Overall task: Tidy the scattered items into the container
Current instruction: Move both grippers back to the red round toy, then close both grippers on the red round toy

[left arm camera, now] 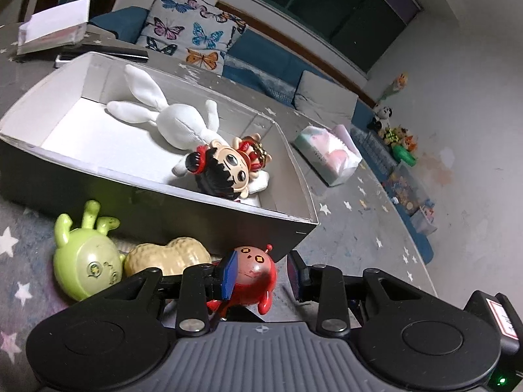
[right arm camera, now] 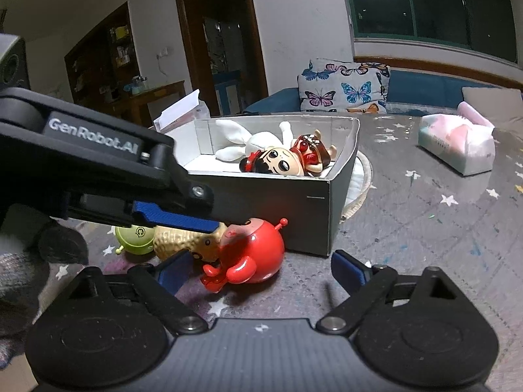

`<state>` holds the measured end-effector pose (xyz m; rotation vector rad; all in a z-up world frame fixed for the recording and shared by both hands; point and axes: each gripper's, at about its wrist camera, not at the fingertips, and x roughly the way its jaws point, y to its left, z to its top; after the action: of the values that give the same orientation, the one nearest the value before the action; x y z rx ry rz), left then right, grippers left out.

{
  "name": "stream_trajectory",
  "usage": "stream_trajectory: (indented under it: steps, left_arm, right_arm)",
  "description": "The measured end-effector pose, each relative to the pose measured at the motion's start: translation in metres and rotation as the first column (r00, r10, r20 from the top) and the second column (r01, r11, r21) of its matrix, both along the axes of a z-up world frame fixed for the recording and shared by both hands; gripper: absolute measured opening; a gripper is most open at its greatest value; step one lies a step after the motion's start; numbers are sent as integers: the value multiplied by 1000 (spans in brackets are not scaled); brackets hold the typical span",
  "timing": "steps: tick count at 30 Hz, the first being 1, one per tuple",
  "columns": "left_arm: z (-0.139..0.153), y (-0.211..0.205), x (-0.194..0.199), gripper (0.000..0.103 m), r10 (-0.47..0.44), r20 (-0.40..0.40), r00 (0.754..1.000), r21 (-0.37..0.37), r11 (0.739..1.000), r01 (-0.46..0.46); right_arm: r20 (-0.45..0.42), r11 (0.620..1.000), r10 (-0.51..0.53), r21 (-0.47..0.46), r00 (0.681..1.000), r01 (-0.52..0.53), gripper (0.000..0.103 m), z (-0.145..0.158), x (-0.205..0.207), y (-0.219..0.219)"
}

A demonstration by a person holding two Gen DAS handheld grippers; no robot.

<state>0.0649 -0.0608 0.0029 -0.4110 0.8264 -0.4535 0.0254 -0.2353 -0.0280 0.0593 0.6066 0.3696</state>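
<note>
A grey box (left arm camera: 163,205) with a white inside holds a white plush rabbit (left arm camera: 176,121) and a black-haired doll (left arm camera: 225,170). In front of it on the star-patterned mat lie a red round toy (left arm camera: 258,271), a peanut toy (left arm camera: 166,258) and a green toy (left arm camera: 88,268). My left gripper (left arm camera: 261,274) is open around the red toy, with one blue pad against its left side. In the right wrist view the box (right arm camera: 278,209), the red toy (right arm camera: 251,251), the peanut (right arm camera: 183,238) and the green toy (right arm camera: 135,238) show. My right gripper (right arm camera: 258,271) is open and empty, just in front of the red toy.
A tissue pack (left arm camera: 330,153) (right arm camera: 457,150) lies on the mat right of the box. A butterfly cushion (left arm camera: 193,32) and a blue sofa are behind. A white box (left arm camera: 52,29) sits at far left. Small toys line the wall at right (left arm camera: 398,143).
</note>
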Motion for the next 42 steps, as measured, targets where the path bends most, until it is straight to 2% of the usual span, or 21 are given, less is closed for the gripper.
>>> stream_trajectory:
  steps: [4, 8, 13, 23, 29, 31, 33, 42]
  left_arm:
    - [-3, -4, 5, 35, -2, -14, 1000, 11, 1000, 2]
    - [-8, -6, 8, 35, -2, -39, 999, 6, 1000, 2]
    - [-11, -8, 8, 35, -15, -67, 998, -14, 1000, 14]
    - [-16, -8, 1, 36, -22, -85, 996, -46, 999, 18]
    - [-19, -1, 0, 36, 1, -112, 994, -87, 996, -11]
    - [-21, 2, -1, 36, 13, -126, 992, -107, 994, -26]
    - [-22, 5, -2, 36, 18, -143, 990, -126, 991, -37]
    - [-27, 10, -5, 38, 29, -175, 984, -170, 984, -59]
  right_arm:
    - [-14, 1000, 6, 13, 1000, -5, 82, -2, 4, 0]
    - [-25, 1000, 11, 19, 1000, -11, 76, -5, 6, 1]
    - [-33, 1000, 18, 27, 999, -17, 62, -7, 4, -2]
    - [-43, 1000, 14, 24, 999, -13, 62, -9, -7, -12]
    - [-36, 999, 9, 45, 999, -8, 62, -8, -18, -16]
    - [-28, 999, 11, 53, 1000, -9, 57, -6, -20, -17]
    - [-26, 998, 20, 65, 999, -19, 48, -5, -22, -17]
    - [-24, 998, 11, 64, 1000, -9, 48, -4, -23, -16]
